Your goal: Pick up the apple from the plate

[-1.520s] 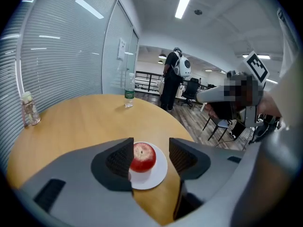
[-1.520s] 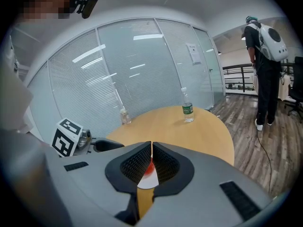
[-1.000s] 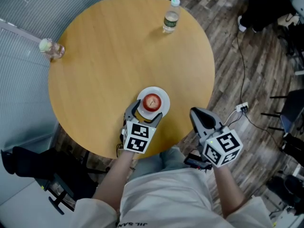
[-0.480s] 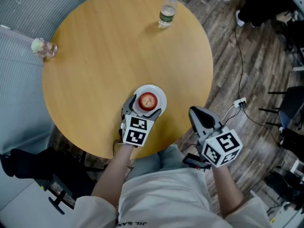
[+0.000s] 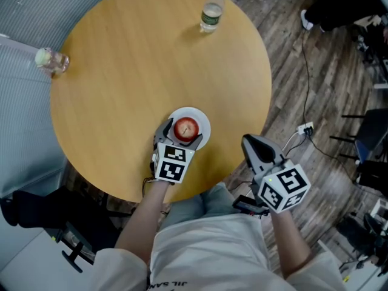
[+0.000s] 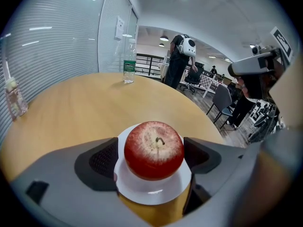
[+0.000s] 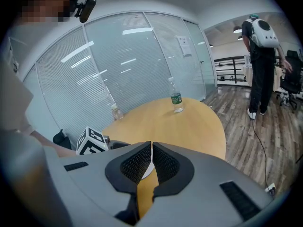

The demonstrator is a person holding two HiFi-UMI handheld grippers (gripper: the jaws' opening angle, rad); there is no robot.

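A red apple (image 5: 186, 128) (image 6: 154, 150) sits upright on a small white plate (image 5: 202, 117) (image 6: 151, 192) near the front edge of the round wooden table (image 5: 139, 71). My left gripper (image 5: 180, 136) (image 6: 151, 159) points down at it with one jaw on each side of the apple. Its jaws are closing; a sliver of plate still shows between the left pad (image 6: 104, 157) and the fruit. My right gripper (image 5: 251, 143) (image 7: 151, 162) hangs off the table's right edge, shut with nothing in it.
A clear water bottle (image 5: 211, 11) (image 6: 129, 60) (image 7: 176, 98) stands at the table's far edge. A small jar (image 5: 48, 59) (image 6: 14, 98) sits at the left rim by the glass wall. A person (image 7: 260, 65) stands on the wood floor beyond, where a cable and plug strip (image 5: 304, 129) lie.
My left gripper has slid forward and down, from the plate's near rim to either side of the apple. The right gripper has stayed where it was.
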